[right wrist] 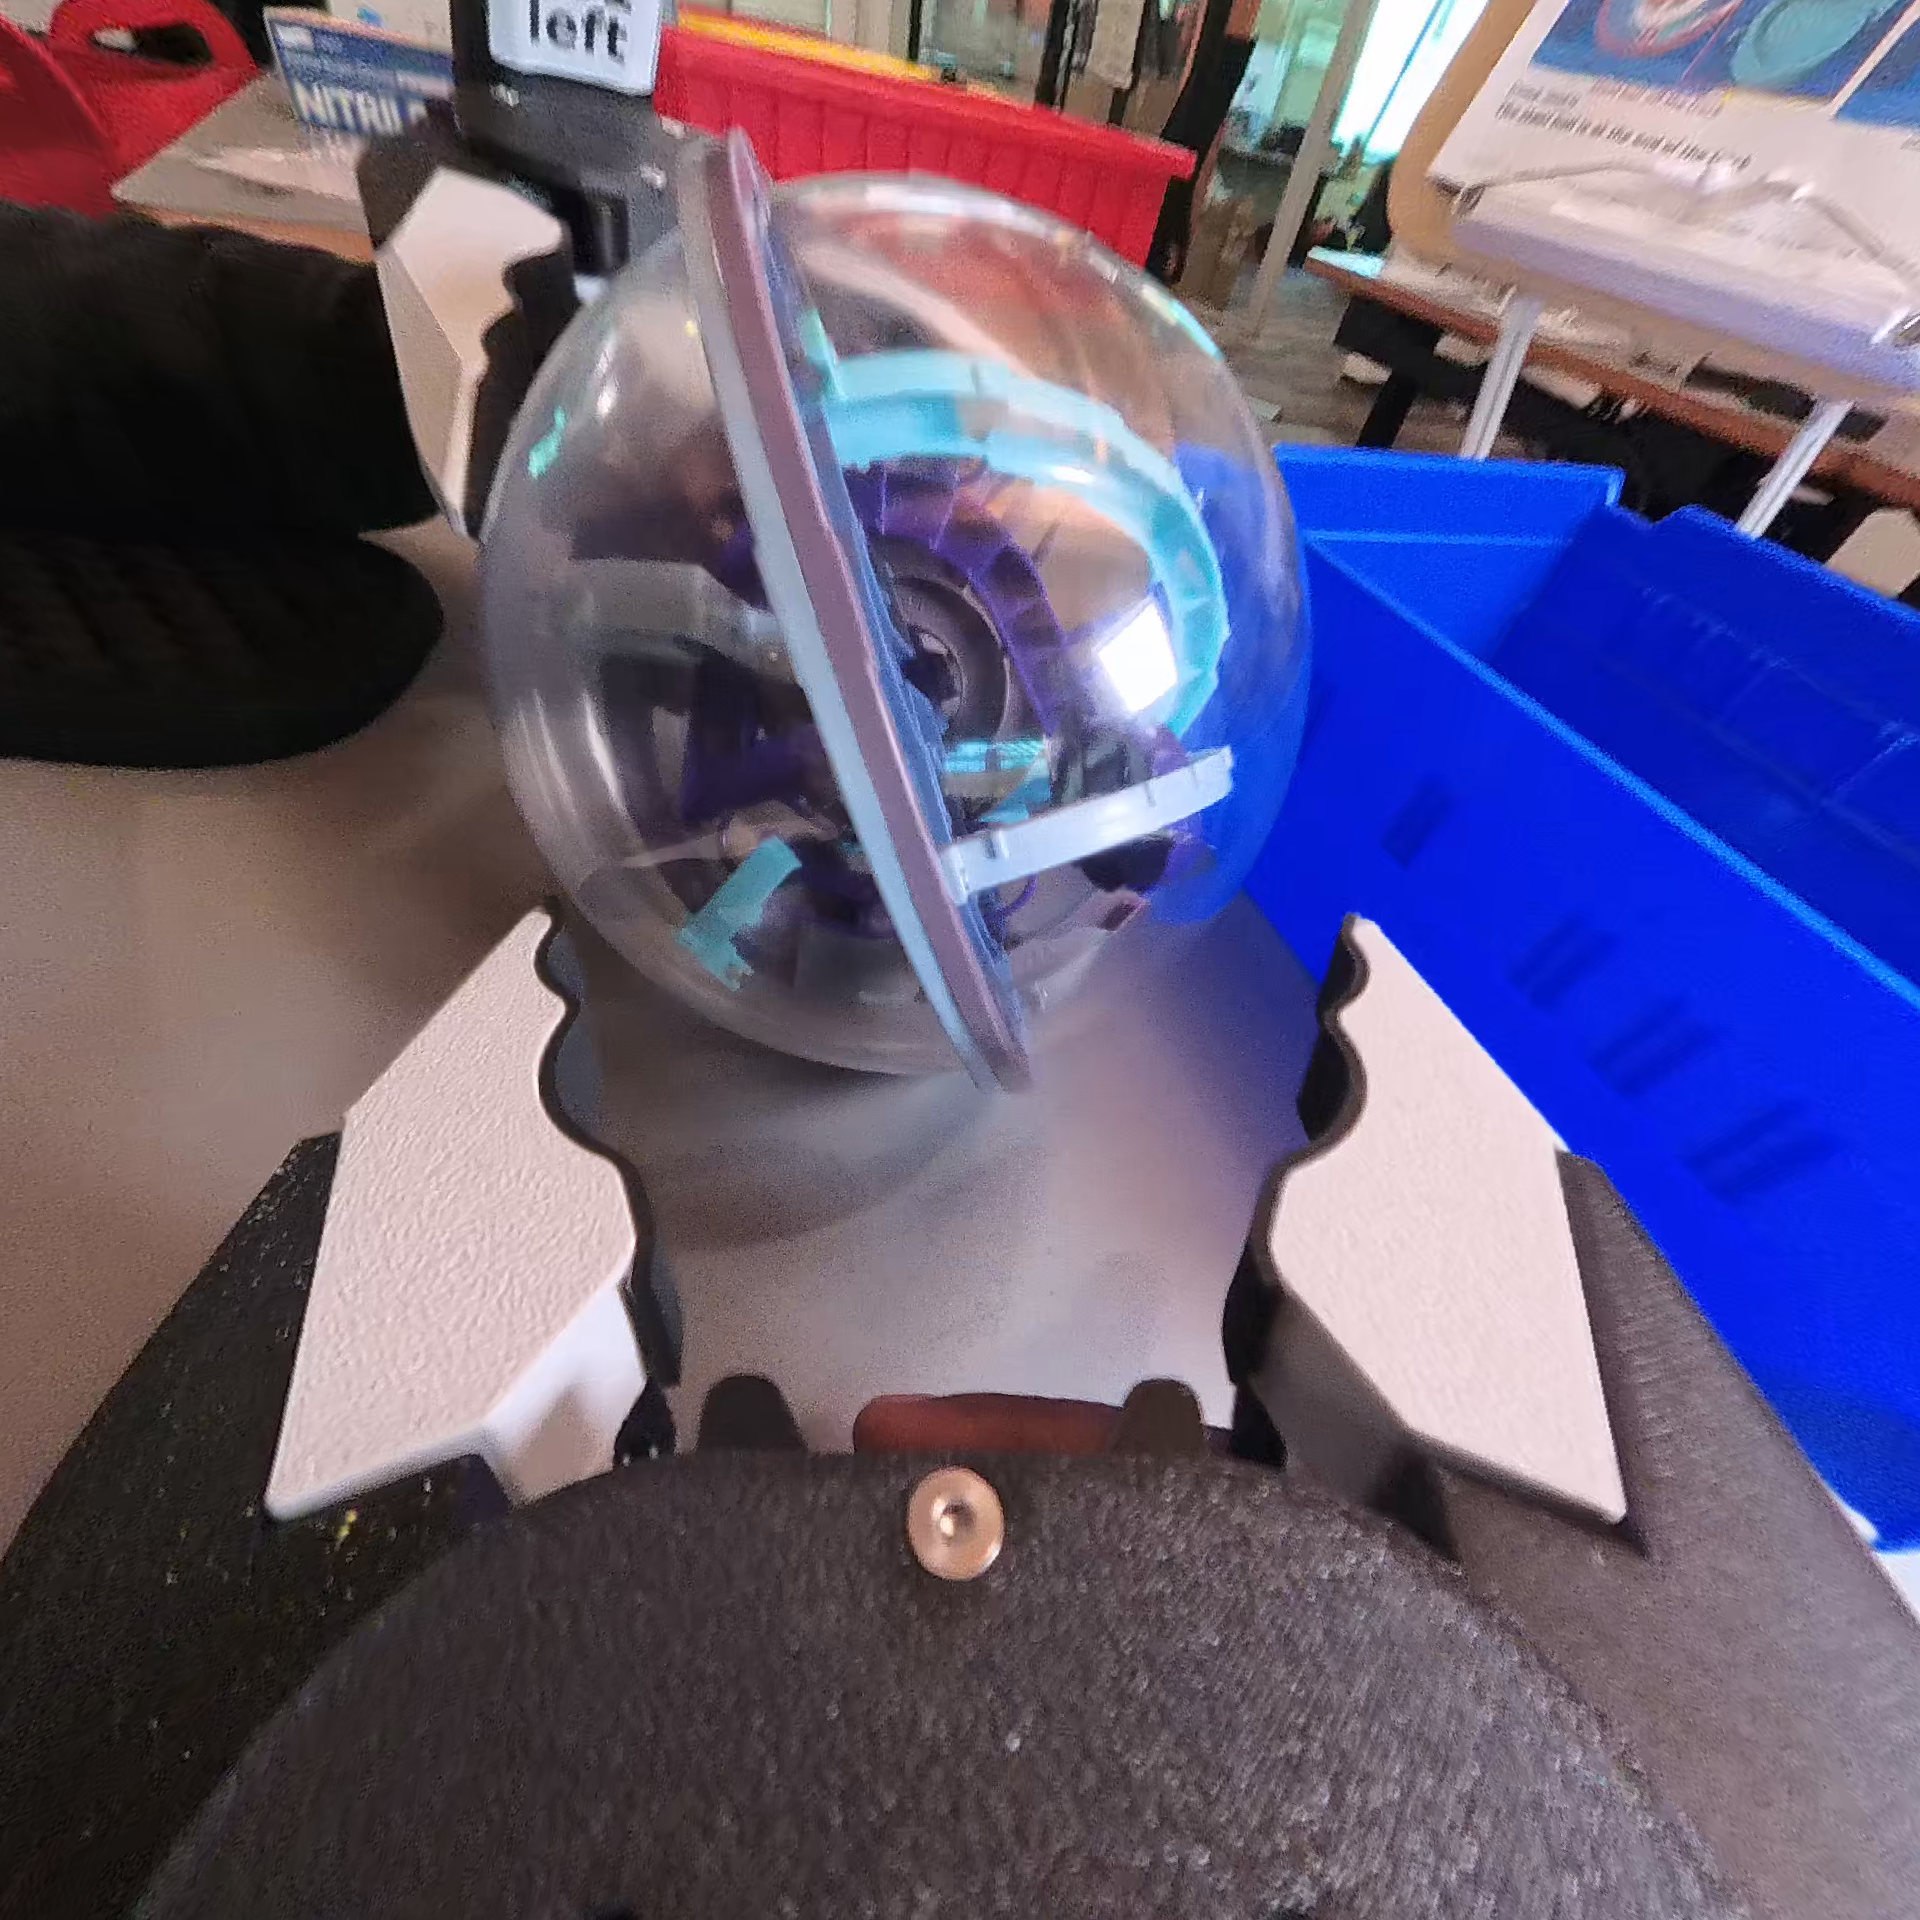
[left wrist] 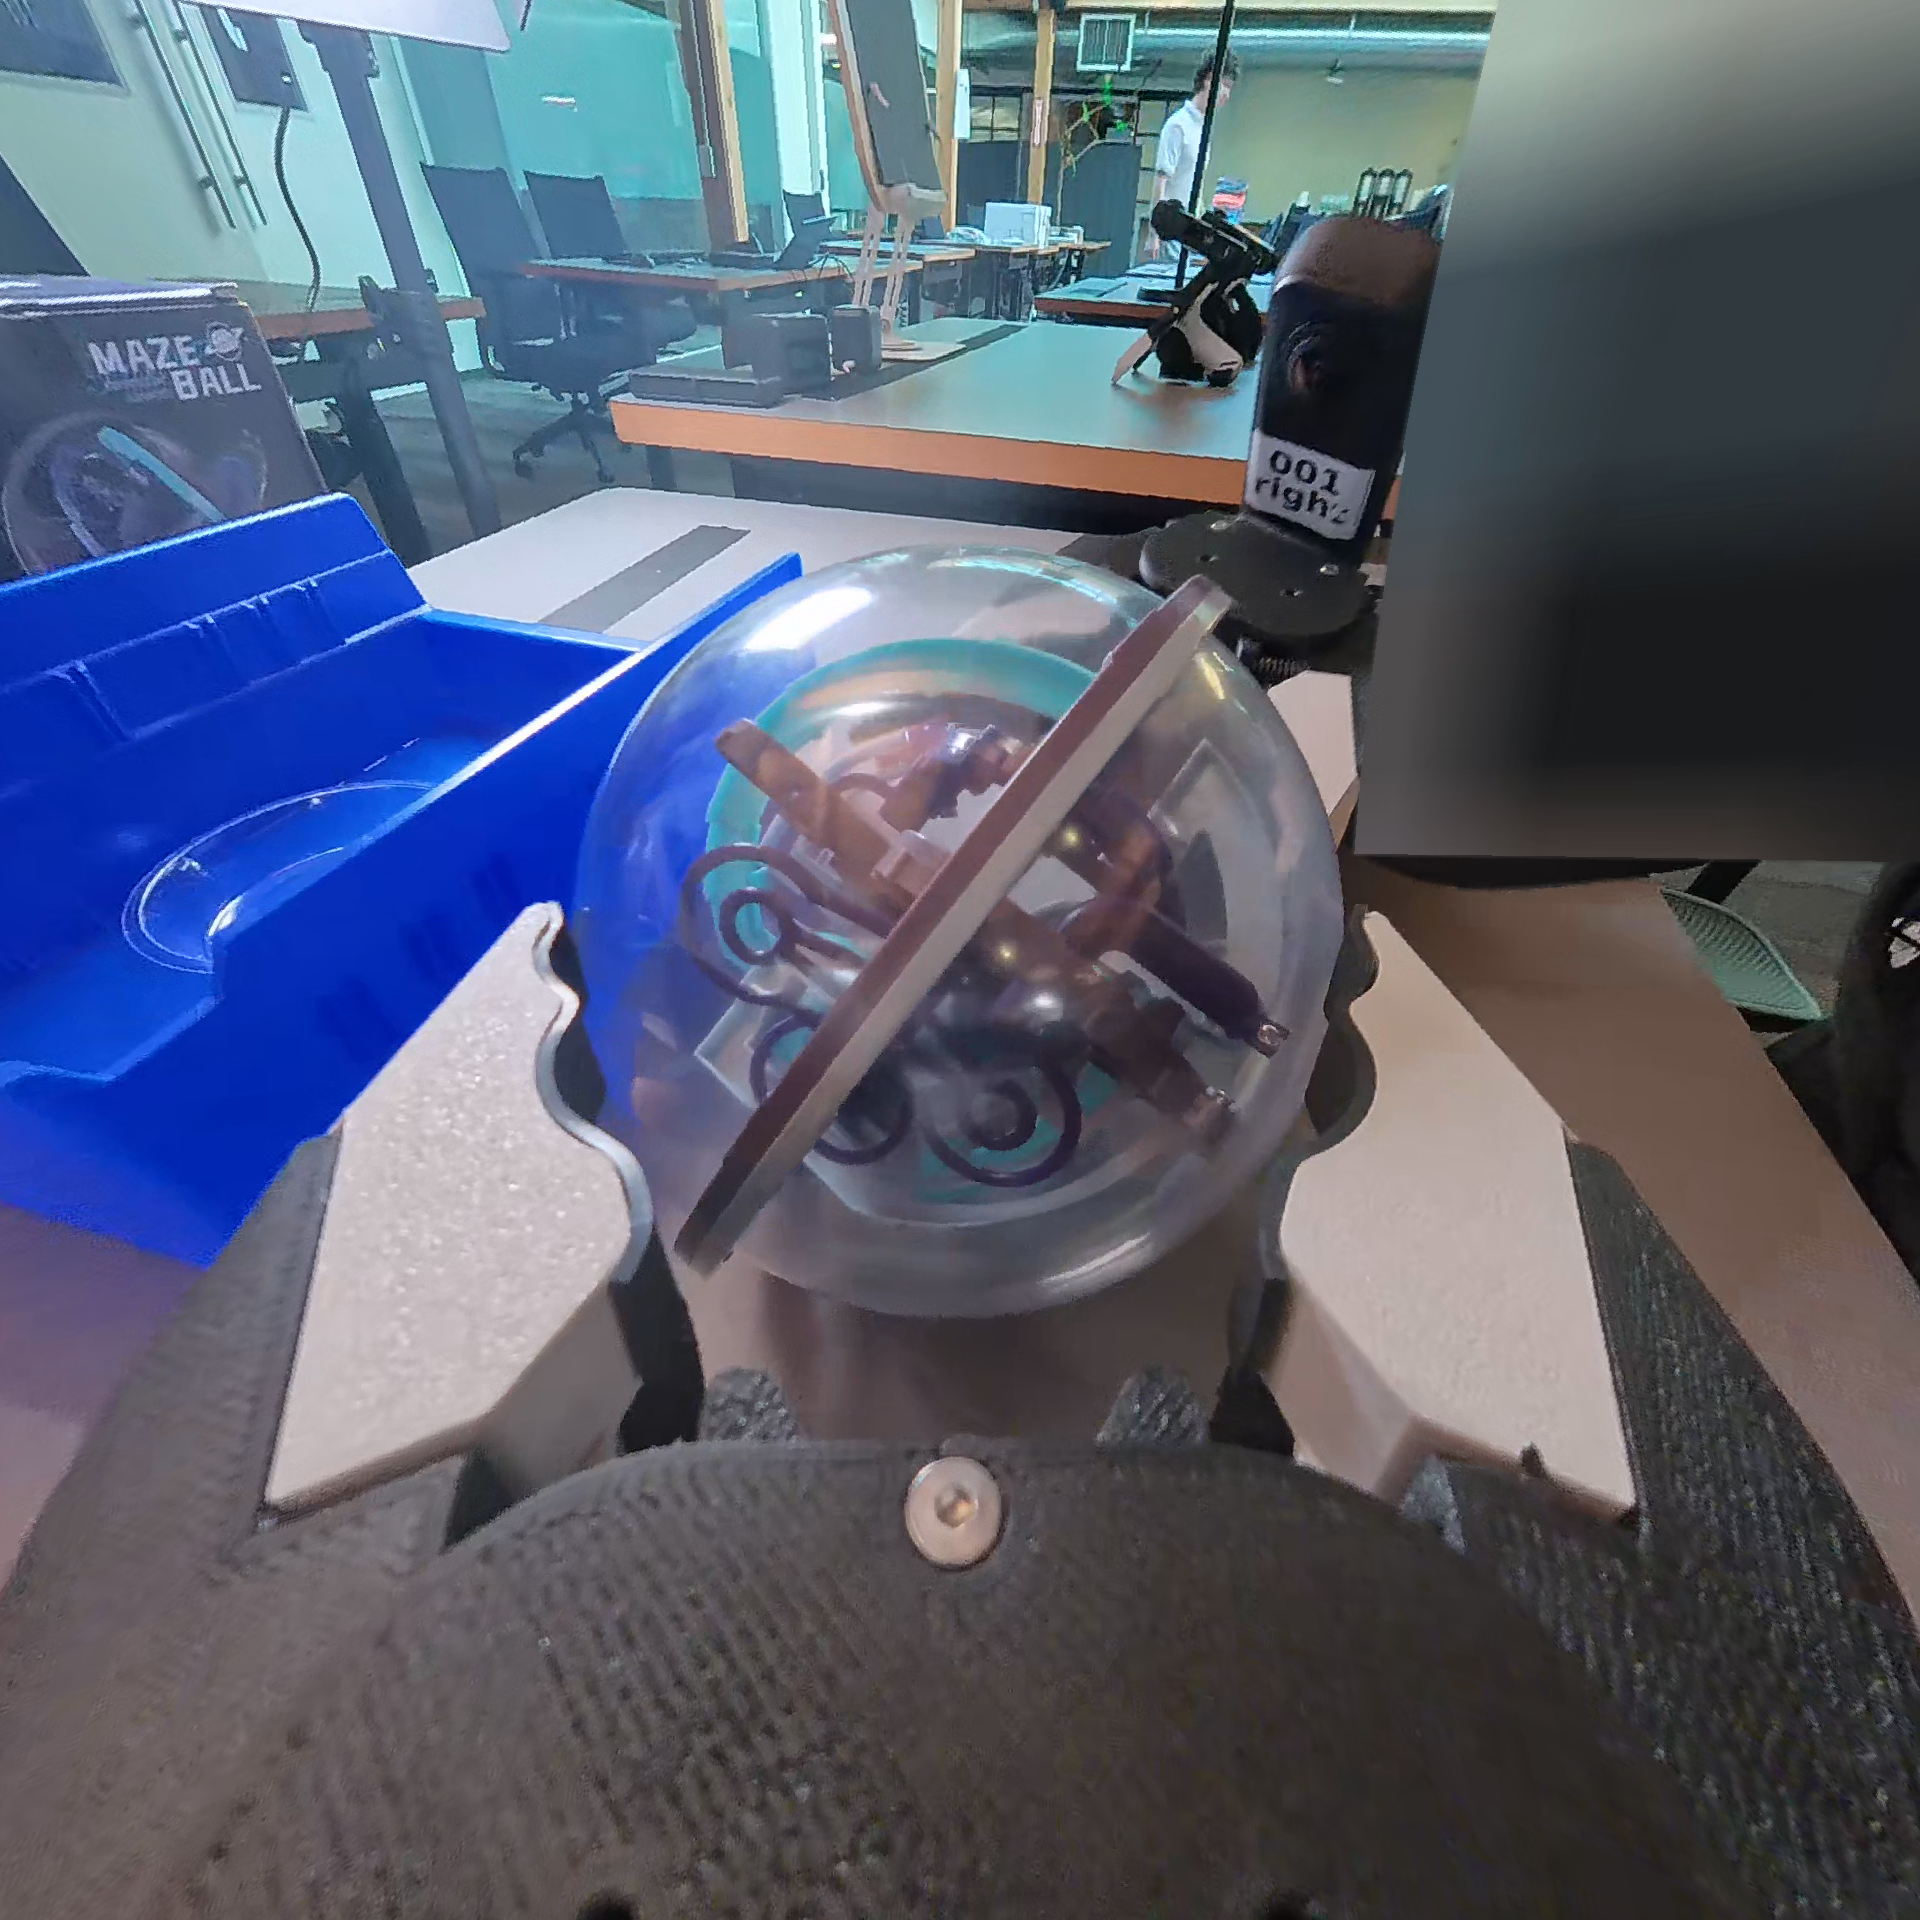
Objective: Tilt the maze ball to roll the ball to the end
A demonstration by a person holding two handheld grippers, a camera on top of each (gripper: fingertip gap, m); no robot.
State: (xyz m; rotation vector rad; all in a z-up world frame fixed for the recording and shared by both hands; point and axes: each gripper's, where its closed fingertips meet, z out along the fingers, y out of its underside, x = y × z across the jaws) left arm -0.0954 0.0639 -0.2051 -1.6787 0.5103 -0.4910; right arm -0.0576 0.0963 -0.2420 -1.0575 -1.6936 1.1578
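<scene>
1. Maze ball (left wrist: 956, 935): clear sphere with teal and purple tracks inside and a tilted grey ring, raised off the desk (right wrist: 208, 987), beside the blue bin (left wrist: 260, 831).
2. Left gripper (left wrist: 956, 987): fingers clamped against the ball's sides.
3. Right gripper (right wrist: 935, 997): spread wide, ball just beyond its fingertips, untouched.
4. Small ball inside: cannot tell where.

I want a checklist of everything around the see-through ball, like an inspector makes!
Surface: beige table, bare near the ball.
Job's things: maze ball gripped off the table, its seam ring tilted.
Clutter: blue bin holding a clear dome; maze ball box; red bin.
Grippers: left gripper shut on the maze ball; right gripper open, ball beyond its tips.
Cables: black cable on the wall.
Surroundings: office desks, chairs, a person far off.
</scene>
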